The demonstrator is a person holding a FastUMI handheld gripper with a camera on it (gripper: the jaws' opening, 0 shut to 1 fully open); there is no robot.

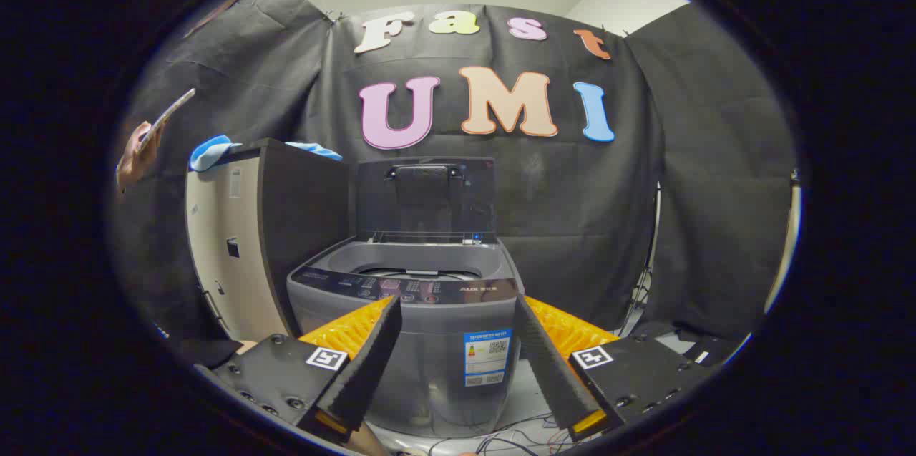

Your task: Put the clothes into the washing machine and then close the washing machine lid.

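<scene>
While the lid (428, 196) stands upright at the back, the grey washer (408, 313) sits just ahead of the fingers, its tub open and its dark control strip facing them. A sticker (486, 357) marks its front between the fingers. The gripper (458, 363) is held level, pointing straight at the washer, fingers (365, 363) spread wide and holding nothing. Beyond the left finger stands a tall cabinet (247, 241) with blue clothes (211, 152) lying on top. Further left, a hand (137, 152) holds a phone (166, 118). The tub's inside is hard to make out. Cables (515, 434) lie on the floor under the fingers.
</scene>
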